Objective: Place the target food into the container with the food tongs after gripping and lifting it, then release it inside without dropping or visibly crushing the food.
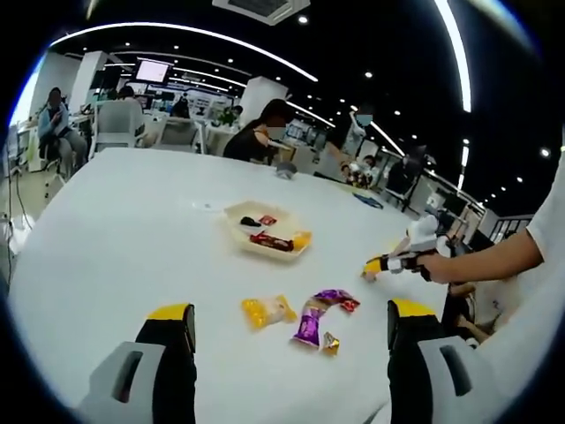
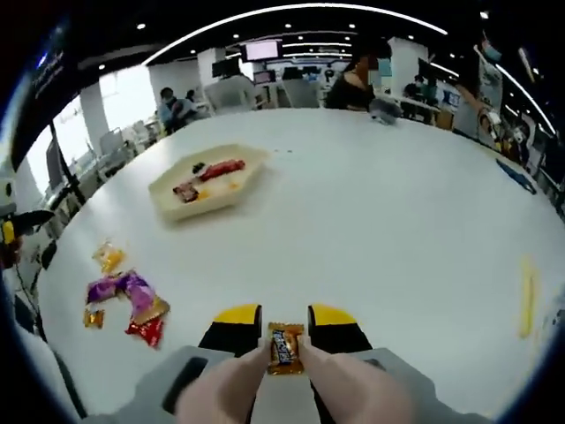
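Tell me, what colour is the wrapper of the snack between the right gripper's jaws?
Orange-brown snack wrapper, clearest in the right gripper view.

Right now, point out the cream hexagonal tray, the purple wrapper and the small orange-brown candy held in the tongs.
Cream hexagonal tray (image 2: 250, 161): right gripper view, bare rim.
Purple wrapper (image 1: 309, 323): left gripper view, wrapper's middle.
Small orange-brown candy (image 2: 284, 347): right gripper view, centre, between the right tongs (image 2: 284, 320).

Shiny wrappers on a smooth matt table

The white table (image 1: 115, 230) looks smooth and matt. The candy wrappers (image 1: 322, 316) are glossy foil or plastic film, as is the small candy (image 2: 284, 346) between the right gripper (image 2: 284, 325) jaws. The tray (image 2: 207, 181) looks like matt pale plastic or paper pulp. The left gripper (image 1: 290, 322) has matt grey plastic jaws with yellow tips.
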